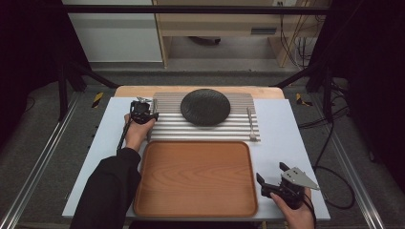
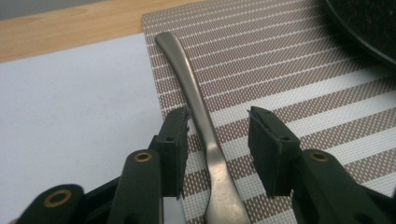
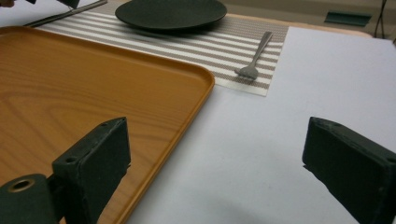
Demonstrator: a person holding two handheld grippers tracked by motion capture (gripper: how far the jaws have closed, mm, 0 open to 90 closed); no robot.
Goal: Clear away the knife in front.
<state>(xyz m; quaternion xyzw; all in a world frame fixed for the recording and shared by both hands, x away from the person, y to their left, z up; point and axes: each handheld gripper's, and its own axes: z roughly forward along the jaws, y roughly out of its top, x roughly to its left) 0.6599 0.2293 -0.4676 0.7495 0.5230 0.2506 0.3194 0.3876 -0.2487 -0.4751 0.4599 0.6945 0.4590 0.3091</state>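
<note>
Between the jaws of the left hand-held gripper (image 2: 217, 140) lies the metal handle of a piece of cutlery (image 2: 198, 112), flat on the left edge of the striped placemat (image 2: 289, 70); its working end is hidden beneath the gripper, so I cannot tell what kind it is. One jaw stands hard beside the handle, the other apart from it with bare mat between, so this gripper is released, not yet clamped. The step in hand looks like picking that cutlery up, likely to bring it to the wooden tray (image 1: 196, 179) just behind and to the right of this gripper. A slim, smooth handle lying flat calls for the jaws to come in evenly, low against the mat, before any lift, or it may skid or tip. Farther right of the left hand-held gripper sits the dark plate (image 1: 205, 107) on the mat, and beyond it a fork (image 3: 254, 57) near the mat's right edge. The right hand-held gripper (image 1: 276, 181) rests on the white worktop (image 3: 289, 140) just right of the tray's near corner, its jaws spread wide and holding nothing, the fork well ahead of it.
</note>
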